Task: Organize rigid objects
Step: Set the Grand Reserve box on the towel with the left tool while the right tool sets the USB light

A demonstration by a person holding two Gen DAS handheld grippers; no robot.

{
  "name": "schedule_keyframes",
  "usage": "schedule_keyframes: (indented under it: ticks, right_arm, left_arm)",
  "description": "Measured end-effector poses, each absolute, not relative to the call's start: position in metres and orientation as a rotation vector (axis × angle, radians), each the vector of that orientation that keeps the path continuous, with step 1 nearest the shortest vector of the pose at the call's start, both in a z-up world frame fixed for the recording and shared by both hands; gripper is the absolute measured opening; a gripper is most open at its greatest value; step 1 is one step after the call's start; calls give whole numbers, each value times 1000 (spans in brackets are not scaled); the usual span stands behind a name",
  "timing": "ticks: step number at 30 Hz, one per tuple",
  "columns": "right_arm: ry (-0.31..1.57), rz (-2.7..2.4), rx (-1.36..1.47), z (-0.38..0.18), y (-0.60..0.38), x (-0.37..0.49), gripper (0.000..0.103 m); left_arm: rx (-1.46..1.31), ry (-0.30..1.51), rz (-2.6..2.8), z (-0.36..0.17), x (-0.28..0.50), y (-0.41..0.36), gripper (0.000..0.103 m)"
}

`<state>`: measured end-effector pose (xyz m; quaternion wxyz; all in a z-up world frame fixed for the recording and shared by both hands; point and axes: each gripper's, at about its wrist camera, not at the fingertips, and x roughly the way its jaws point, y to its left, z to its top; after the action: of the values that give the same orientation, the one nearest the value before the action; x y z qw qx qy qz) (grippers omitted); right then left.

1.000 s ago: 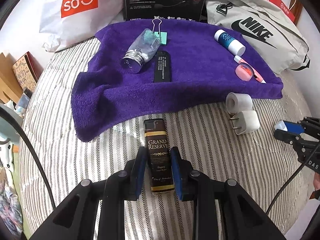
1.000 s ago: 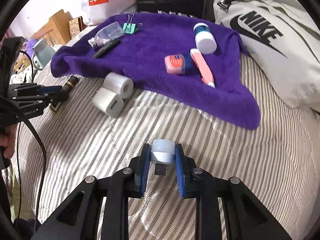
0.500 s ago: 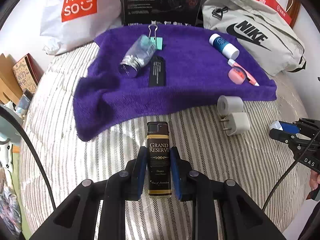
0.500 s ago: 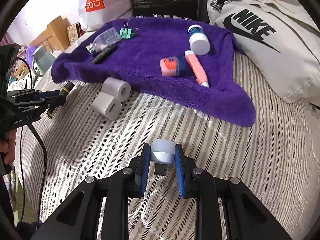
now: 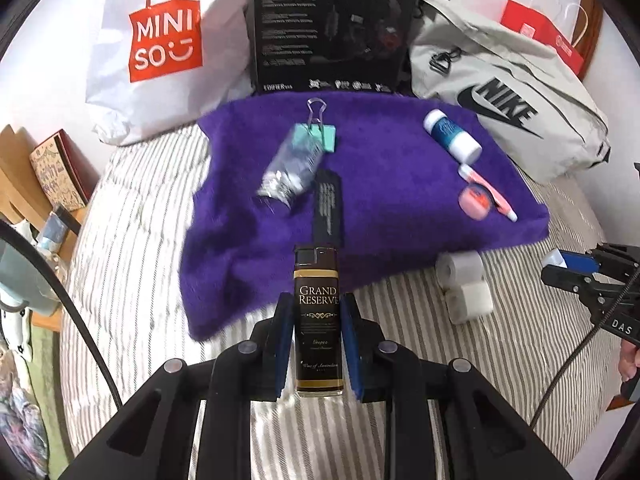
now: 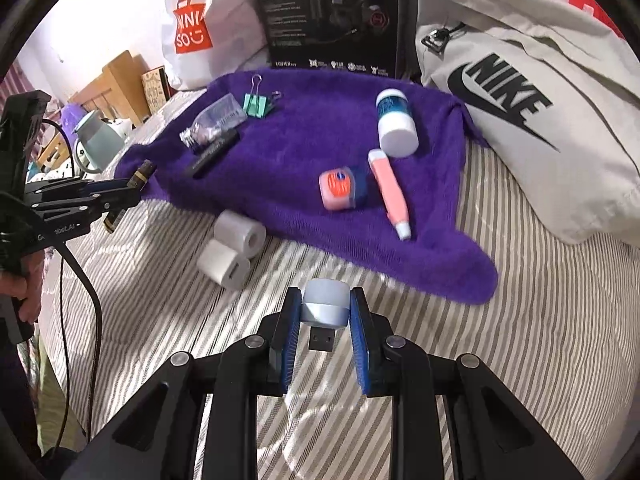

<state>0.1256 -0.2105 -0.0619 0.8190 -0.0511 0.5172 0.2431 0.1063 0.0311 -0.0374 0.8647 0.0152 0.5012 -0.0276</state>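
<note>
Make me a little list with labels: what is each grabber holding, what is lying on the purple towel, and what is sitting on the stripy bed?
left gripper: shut on the lighter labelled Grand Reserve
right gripper: shut on the small USB plug-in light
on the purple towel: mint binder clip, clear bottle, black stick, blue-and-white bottle, pink tube, small pink-lidded jar
on the striped bedding, off the towel: two white chargers, side by side
behind the towel: Miniso bag, black box, Nike bag
</note>
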Motion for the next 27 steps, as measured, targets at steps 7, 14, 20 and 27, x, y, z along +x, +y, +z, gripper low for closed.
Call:
schedule_keyframes:
  ticks: [7, 14, 20, 27]
  right_arm:
    - [1082, 520, -92, -54, -207, 147, 24]
    - [1068, 516, -70, -50, -202, 173, 24]
    - [1062, 524, -62, -53, -189, 202, 24]
    - [1089, 514, -75, -77, -164, 242, 24]
  left_arm:
    - [40, 1038, -56, -33, 131, 32, 22]
    - [42, 1034, -93, -32, 156, 24, 23]
    - [40, 1054, -113, -45, 176, 19, 23]
    - [44, 1075, -103, -56, 185, 21, 23]
